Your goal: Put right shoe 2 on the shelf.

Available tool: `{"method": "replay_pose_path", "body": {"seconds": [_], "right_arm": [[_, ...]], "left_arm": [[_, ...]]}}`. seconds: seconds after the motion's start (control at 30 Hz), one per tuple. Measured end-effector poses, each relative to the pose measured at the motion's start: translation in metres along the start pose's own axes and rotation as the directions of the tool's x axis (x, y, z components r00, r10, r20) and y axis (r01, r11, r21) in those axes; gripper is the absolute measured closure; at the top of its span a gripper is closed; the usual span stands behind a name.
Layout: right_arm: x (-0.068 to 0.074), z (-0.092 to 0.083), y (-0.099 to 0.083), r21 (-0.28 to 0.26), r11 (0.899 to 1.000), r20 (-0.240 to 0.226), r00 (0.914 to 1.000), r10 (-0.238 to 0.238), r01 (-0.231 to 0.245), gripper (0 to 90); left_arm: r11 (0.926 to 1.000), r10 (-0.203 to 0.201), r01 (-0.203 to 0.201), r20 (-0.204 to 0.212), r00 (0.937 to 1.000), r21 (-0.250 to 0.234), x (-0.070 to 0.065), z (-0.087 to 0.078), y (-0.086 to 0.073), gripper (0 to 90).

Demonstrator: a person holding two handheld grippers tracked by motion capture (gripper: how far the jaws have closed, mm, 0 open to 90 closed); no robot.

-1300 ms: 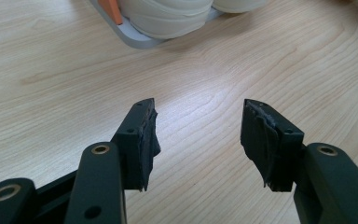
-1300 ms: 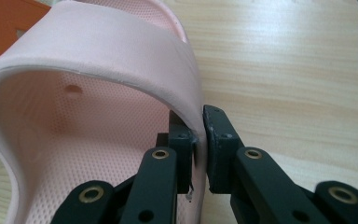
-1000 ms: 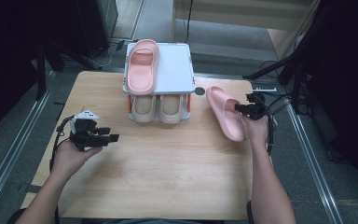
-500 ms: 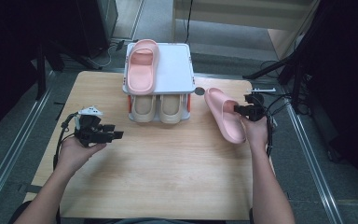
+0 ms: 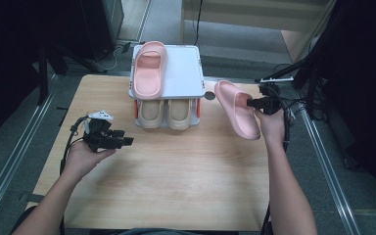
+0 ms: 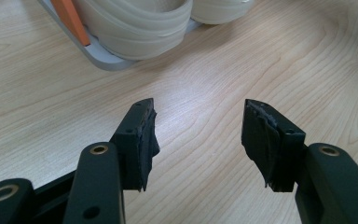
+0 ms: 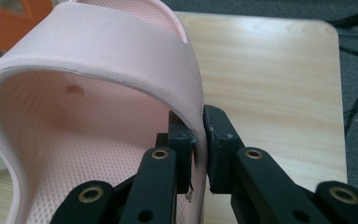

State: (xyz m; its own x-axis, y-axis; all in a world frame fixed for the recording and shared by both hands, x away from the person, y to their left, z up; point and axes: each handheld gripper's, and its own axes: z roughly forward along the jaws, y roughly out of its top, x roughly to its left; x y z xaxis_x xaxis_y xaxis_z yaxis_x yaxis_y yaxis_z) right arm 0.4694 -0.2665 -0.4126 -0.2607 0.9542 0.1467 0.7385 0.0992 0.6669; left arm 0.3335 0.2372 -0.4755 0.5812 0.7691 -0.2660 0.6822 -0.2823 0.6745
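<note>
Rack (image 5: 192, 63) holds one pink slipper (image 5: 148, 74), apparently two beige (image 5: 166, 113).

Even overhead light leaves the wooden counter (image 5: 176, 166) bright and the room around it nearly black in the high view, shadows stay soft and short, a pale sheen crosses the wood in the left gripper view, and the pink slipper (image 7: 98, 93) blurs up close.

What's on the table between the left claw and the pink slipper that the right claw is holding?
Only bare wood. In the high view, the table between the left claw and the pink slipper carries nothing.
</note>
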Motion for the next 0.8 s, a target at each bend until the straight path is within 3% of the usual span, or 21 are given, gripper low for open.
{"method": "replay_pose_path", "body": {"seconds": [0.27,0.5,0.8], "right_arm": [[0.011,-0.026,0.046,-0.012,1.000,0.018,0.9997,-0.018,0.018,83.2],[0.030,-0.045,0.081,-0.028,0.998,0.042,0.9976,-0.055,0.056,83.1],[0.063,-0.046,0.109,-0.032,0.996,0.036,0.9956,-0.087,0.088,82.9]], "left_arm": [[1.0000,-0.005,0.005,0.007,1.0000,-0.005,0.000,0.001,0.000,44.8],[0.9999,-0.007,0.007,0.005,1.0000,-0.008,0.001,0.002,0.001,44.7],[1.0000,0.007,-0.007,0.002,1.0000,0.001,-0.001,0.003,0.001,44.6]]}}
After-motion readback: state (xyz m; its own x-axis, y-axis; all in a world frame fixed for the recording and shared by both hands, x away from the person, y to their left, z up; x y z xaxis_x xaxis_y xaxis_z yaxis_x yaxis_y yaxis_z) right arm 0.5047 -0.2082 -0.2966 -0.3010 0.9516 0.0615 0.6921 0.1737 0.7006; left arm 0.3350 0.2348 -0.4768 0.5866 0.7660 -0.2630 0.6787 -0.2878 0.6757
